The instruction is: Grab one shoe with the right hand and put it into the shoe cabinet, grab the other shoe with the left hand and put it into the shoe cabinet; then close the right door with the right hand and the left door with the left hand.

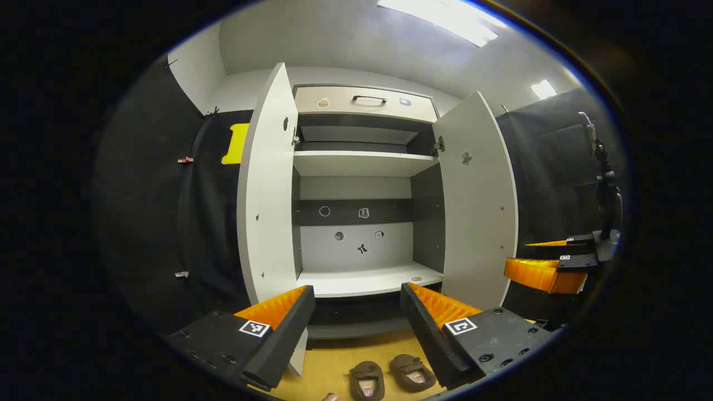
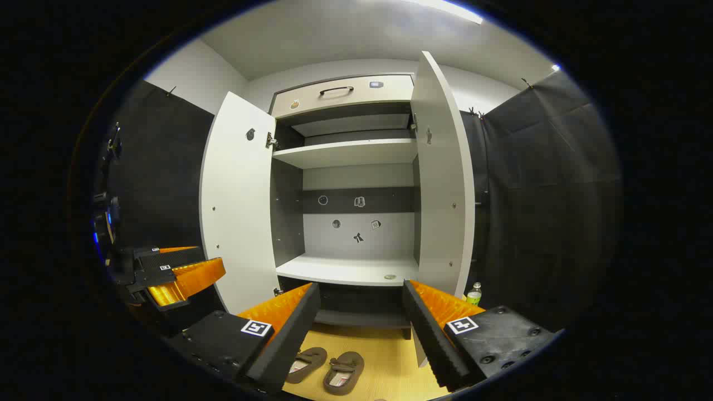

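Left claw (image 1: 356,328) is held spread, nothing between its fingers, pointed at the open cabinet (image 1: 362,167). Right claw (image 2: 361,328) is likewise spread and empty, aimed at the same cabinet (image 2: 356,150). In the left gripper view the right claw (image 1: 548,259) is seen off to the right, fingers apart; in the right gripper view the left claw (image 2: 178,273) is seen at the left, also parted.

Both shoes are found on the yellow floor (image 1: 328,362) in front of the cabinet, side by side, toes toward it. In the left gripper view the left shoe (image 1: 366,380) and right shoe (image 1: 413,372) lie just below the claw, between its fingers. In the right gripper view the same pair (image 2: 328,367) lies low between the fingers, nearer the left one.

Left door (image 1: 267,195) and right door (image 1: 479,200) are both swung wide open. The lower shelf (image 1: 367,278) carries only a small round object (image 1: 416,278); the upper shelf (image 1: 362,162) is bare. A drawer (image 1: 365,102) with a dark handle sits on top. A bottle (image 2: 473,294) stands on the floor just right of the right door (image 2: 443,167).
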Tool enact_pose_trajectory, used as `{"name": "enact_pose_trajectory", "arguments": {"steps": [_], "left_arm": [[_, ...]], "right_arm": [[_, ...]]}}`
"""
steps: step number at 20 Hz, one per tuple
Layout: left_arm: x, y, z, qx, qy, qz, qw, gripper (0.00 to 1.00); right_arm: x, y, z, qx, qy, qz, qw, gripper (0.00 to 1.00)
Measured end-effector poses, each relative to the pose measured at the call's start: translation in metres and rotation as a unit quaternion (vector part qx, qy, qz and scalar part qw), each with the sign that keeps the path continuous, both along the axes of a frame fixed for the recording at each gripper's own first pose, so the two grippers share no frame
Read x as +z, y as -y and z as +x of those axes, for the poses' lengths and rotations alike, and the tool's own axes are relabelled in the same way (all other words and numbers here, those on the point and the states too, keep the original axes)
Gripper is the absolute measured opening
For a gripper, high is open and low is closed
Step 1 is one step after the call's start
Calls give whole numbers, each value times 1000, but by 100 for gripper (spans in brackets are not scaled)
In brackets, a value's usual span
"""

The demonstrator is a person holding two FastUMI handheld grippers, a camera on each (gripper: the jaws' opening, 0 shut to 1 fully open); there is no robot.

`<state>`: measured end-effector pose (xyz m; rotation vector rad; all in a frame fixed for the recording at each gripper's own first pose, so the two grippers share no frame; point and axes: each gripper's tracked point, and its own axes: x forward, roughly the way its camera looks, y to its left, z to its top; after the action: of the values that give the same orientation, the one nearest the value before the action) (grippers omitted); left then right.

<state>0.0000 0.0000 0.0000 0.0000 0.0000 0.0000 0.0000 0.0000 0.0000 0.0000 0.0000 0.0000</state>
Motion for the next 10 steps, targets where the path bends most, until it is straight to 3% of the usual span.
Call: {"name": "enact_pose_trajectory", "arguments": {"steps": [10], "left_arm": [[-2,5,0,-12,4,11,1000,98]], "right_arm": [[1,-1,2,-4,-2,11,1000,98]]}}
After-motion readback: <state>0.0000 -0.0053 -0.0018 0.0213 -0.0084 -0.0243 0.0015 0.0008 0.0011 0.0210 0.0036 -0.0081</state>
